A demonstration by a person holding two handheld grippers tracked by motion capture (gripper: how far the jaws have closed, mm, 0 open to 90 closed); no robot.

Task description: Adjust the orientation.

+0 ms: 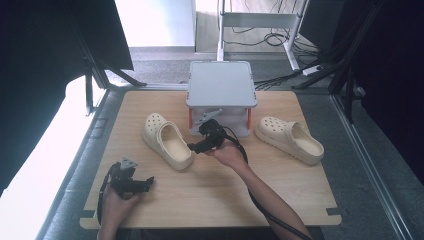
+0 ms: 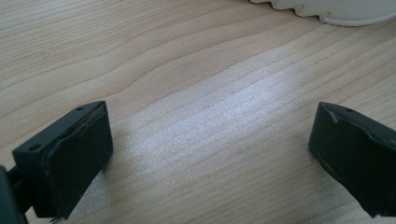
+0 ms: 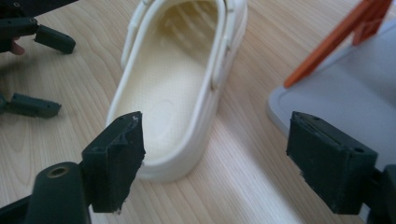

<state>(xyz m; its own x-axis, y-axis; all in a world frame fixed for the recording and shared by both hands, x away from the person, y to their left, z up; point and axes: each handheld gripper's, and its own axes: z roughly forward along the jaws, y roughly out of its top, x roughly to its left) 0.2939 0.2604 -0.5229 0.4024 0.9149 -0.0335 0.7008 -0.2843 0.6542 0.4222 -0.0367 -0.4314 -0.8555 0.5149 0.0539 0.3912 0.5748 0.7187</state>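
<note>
The right claw point(image 1: 192, 146) is held with its jaws apart and nothing between them, just at the heel end of the left shoe point(image 1: 167, 139) — the long axis runs away from it. The left claw point(image 1: 148, 183), also apart, is kept farther off. A wooden tabletop point(image 1: 225, 192) carries a grey stand point(image 1: 220, 84); a dim room is seen around.

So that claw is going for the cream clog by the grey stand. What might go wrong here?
1. The right claw is open at the near clog's heel end; the rounded rim could slip from the pads.
2. The grey stand sits close beside that clog, so the claw or the lifted clog might bump it.
3. The left claw is open over bare table, so nothing steadies the clog if it slides.
</note>
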